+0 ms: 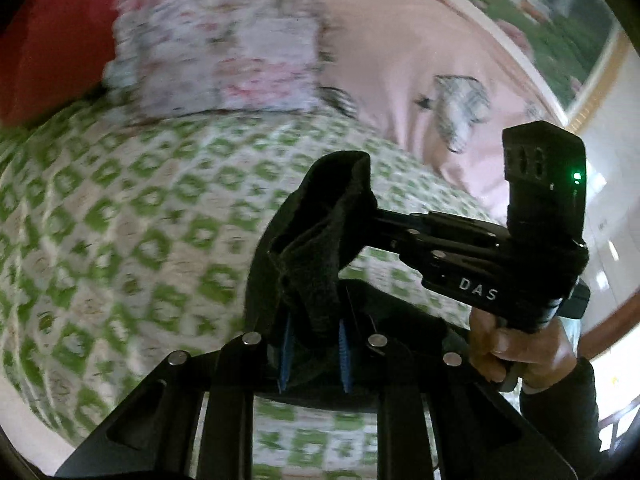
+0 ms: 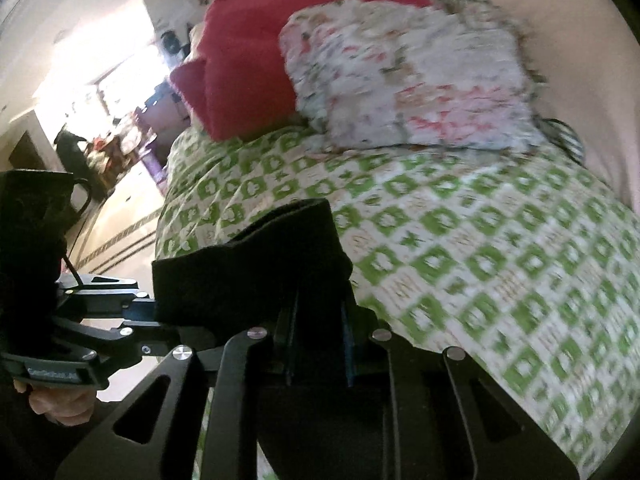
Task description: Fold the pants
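The pants [image 1: 320,240] are black cloth, bunched and lifted above the bed. My left gripper [image 1: 314,356] is shut on an edge of them; its blue pads [image 1: 345,356] clamp the cloth. In the left wrist view the right gripper [image 1: 404,240] reaches in from the right and pinches the same bunch. My right gripper [image 2: 318,348] is shut on the pants [image 2: 256,264], which fold over its fingers. The left gripper [image 2: 132,308] shows at the left of that view, against the cloth. Both views are motion-blurred.
A green-and-white checked bedspread [image 1: 140,220] covers the bed below. A floral pillow [image 2: 408,84] and a red pillow [image 2: 248,64] lie at its head. A pink sheet [image 1: 400,52] lies beyond. The room floor and furniture [image 2: 112,152] are left of the bed.
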Motion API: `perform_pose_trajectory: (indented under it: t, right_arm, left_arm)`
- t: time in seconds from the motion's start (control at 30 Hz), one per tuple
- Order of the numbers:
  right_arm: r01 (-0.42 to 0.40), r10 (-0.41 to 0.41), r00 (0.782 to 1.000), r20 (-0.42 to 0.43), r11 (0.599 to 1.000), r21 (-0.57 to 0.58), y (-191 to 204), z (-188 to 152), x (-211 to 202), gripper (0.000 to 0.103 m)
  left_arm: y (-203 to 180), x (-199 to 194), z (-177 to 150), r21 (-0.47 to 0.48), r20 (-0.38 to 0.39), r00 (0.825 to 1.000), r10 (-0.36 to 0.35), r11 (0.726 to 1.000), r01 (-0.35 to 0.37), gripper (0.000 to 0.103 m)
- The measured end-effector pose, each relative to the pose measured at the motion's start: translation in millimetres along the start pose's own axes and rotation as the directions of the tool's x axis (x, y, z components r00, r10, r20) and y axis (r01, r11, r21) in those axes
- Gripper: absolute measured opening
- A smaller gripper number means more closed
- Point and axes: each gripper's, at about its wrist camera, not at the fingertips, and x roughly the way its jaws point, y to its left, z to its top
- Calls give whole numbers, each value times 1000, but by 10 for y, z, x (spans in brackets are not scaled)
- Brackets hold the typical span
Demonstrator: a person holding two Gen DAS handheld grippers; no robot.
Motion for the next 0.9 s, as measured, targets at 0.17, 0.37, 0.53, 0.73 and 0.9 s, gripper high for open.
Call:
perform_pose_trajectory:
  t: [0.17, 0.37, 0.53, 0.73, 0.9]
  right_arm:
    - [39, -43, 998, 55, 996, 75, -208, -276, -425, 19]
    - [68, -92, 989, 114, 978, 198, -521, -697, -863, 19]
    - [87, -131, 982, 135, 952, 294, -747, -1088, -1116, 19]
    - [95, -167, 972, 168, 925, 368, -909, -1447, -1360, 18]
    - [99, -194, 963, 190, 903, 418, -1005, -1703, -1509, 18]
  left_arm:
    - [-494, 105, -63, 96, -25, 998, -59, 994, 61, 17]
    - [-1047, 298, -151, 200, -70, 992, -107, 972, 119, 17]
    - [-1419, 507, -289, 265, -126, 984, -128, 951, 157, 17]
    - [-1775, 655, -462, 330, -169, 975, -143, 924, 193, 17]
    - [-2011, 765, -611, 375, -198, 970, -139, 904, 206, 17]
